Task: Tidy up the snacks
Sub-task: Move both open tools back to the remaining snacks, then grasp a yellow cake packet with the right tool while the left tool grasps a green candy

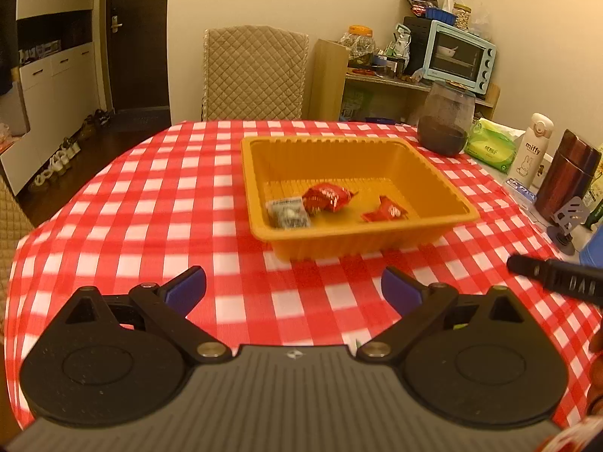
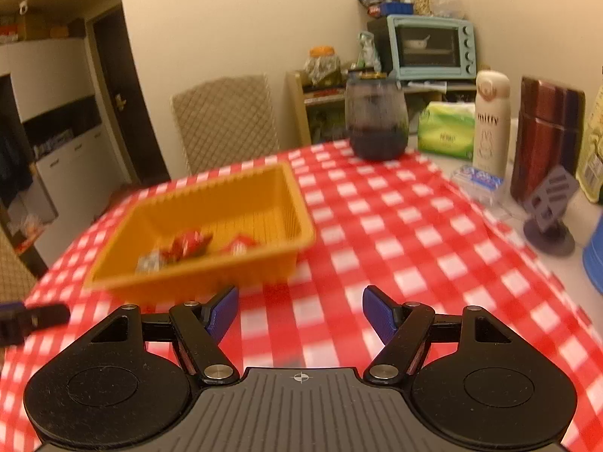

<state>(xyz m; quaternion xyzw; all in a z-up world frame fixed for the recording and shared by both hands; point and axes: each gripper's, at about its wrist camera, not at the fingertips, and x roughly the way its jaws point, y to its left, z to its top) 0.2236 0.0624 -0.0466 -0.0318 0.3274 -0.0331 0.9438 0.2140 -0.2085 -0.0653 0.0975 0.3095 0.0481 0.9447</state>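
I see the tray [image 1: 260, 173], ribbed orange plastic, mid-table on the checked cloth [image 1: 150, 203], long axis across my left view; three crinkly wrappers [image 1: 327, 196] inside. Left gripper [image 1: 294, 288] and right gripper [image 2: 300, 310]: jaws spread, empty

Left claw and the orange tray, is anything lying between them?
No. In the left wrist view, only bare checked tablecloth lies between the open left claw and the orange tray.

Snacks [image 1: 327, 196] in tray [image 1: 433, 173] on table [image 1: 150, 203]
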